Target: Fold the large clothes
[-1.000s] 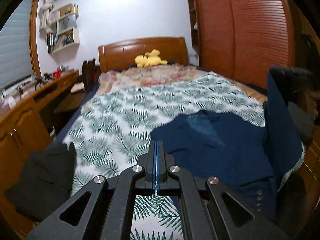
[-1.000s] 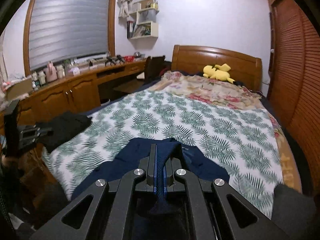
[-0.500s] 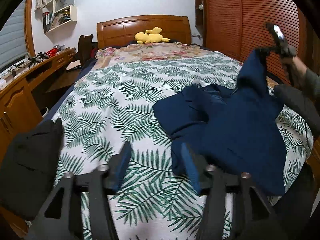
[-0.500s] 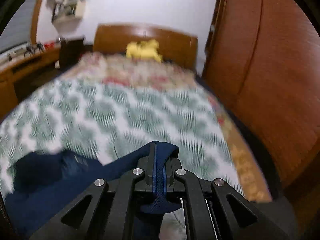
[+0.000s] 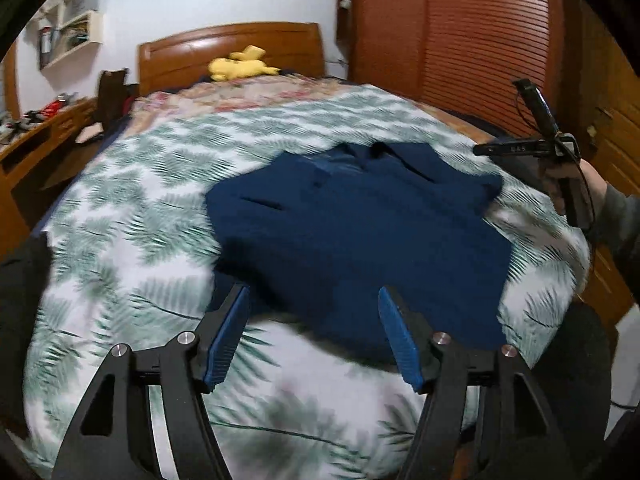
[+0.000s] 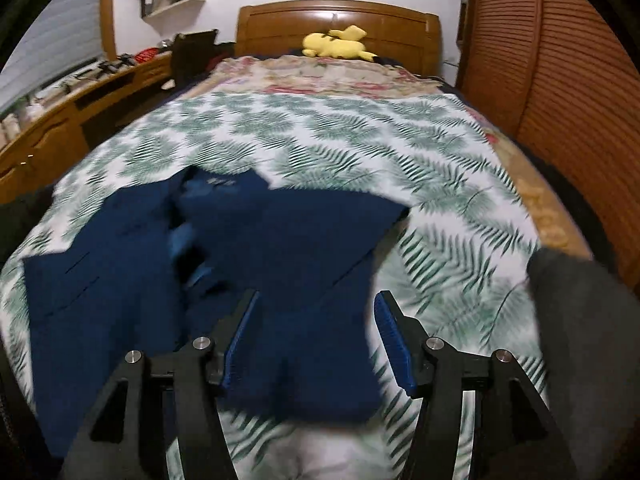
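Both the left gripper (image 5: pixel 314 330) and right gripper (image 6: pixel 316 336) have just been opening and stand wide, empty, above the navy jacket (image 5: pixel 360 232) lying rumpled near the bed's (image 5: pixel 132 216) near edge. Folding over those wrinkles risks a lopsided fold.

The left hand-held gripper (image 5: pixel 314 298) has just been opening; its blue-padded jaws stand apart with nothing pinched between them, above the near edge of the navy jacket (image 5: pixel 360 232). The jacket lies spread on the fern-print bedspread (image 5: pixel 132 216) (collar toward the headboard). At the right edge, the right hand-held gripper (image 5: pixel 520 146) hangs beside the bed. A yellow plush toy (image 5: pixel 240 65) rests by the headboard (image 5: pixel 228 50).
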Motion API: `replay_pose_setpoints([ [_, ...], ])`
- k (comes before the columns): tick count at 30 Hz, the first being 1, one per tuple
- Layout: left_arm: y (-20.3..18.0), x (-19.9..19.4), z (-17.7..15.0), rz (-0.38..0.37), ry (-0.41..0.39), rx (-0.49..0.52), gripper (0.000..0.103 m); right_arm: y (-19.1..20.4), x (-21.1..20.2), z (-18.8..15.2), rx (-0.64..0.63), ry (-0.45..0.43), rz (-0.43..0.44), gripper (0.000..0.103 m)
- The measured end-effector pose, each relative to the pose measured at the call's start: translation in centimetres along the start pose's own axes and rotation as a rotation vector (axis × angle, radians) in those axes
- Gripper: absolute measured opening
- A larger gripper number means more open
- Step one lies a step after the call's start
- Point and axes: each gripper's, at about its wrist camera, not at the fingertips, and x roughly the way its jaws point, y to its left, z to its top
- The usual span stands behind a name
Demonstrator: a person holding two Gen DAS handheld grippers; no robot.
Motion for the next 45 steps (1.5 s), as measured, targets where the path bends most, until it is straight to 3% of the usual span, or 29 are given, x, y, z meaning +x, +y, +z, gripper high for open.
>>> replay_pose_setpoints([
  [4, -3.5, 1.1, -0.9, -0.055, 0.024, 0.043, 0.067, 0.4, -2.0, -3.3, 0.019, -0.025, 0.069, 0.060],
  [9, -6.8, 1.5, -1.8, -0.096, 0.058, 0.103, 0.067, 0.6, -2.5, -5.2, 0.009, -0.044, 0.082, 0.060],
  [18, -9.2, 0.4, -4.3, -0.148, 0.091, 0.147, 0.067, 0.1, -3.0, -7.2, -0.047, -0.055, 0.122, 0.060],
  [24, -10.9, 1.9, -4.6, -0.162, 0.116, 0.195, 0.067, -0.2, -3.1, -7.3, -0.035, -0.073, 0.152, 0.060],
  [28, -11.7, 4.0, -4.6, -0.112, 0.155, 0.240, 0.067, 0.1, -2.7, -7.2, -0.042, -0.080, 0.157, 0.060],
  [30, -11.7, 4.4, -4.6, -0.092, 0.162, 0.253, 0.059, 0.5, -2.3, -7.2, -0.048, -0.080, 0.157, 0.060],
  [31, -11.7, 4.3, -4.4, -0.099, 0.157, 0.251, 0.038, 0.8, -1.9, -7.1, -0.052, -0.080, 0.156, 0.060],
  [32, -11.5, 4.2, -4.1, -0.112, 0.156, 0.246, 0.015, 0.9, -1.8, -7.0, -0.057, -0.078, 0.156, 0.060],
  [33, -11.3, 4.0, -3.7, -0.096, 0.156, 0.246, 0.011, 1.1, -1.6, -7.0, -0.061, -0.077, 0.155, 0.060],
  [35, -10.1, 3.7, -2.4, -0.106, 0.147, 0.211, 0.009, 1.2, -1.4, -6.8, -0.062, -0.077, 0.158, 0.060],
  [38, -7.6, 2.7, 0.9, -0.034, 0.070, 0.176, 0.009, 1.0, -1.3, -6.4, -0.051, -0.085, 0.164, 0.060],
  [45, 1.6, 2.2, 12.4, 0.101, -0.087, 0.063, 0.009, 0.0, 0.1, -5.4, -0.006, -0.094, 0.148, 0.060],
])
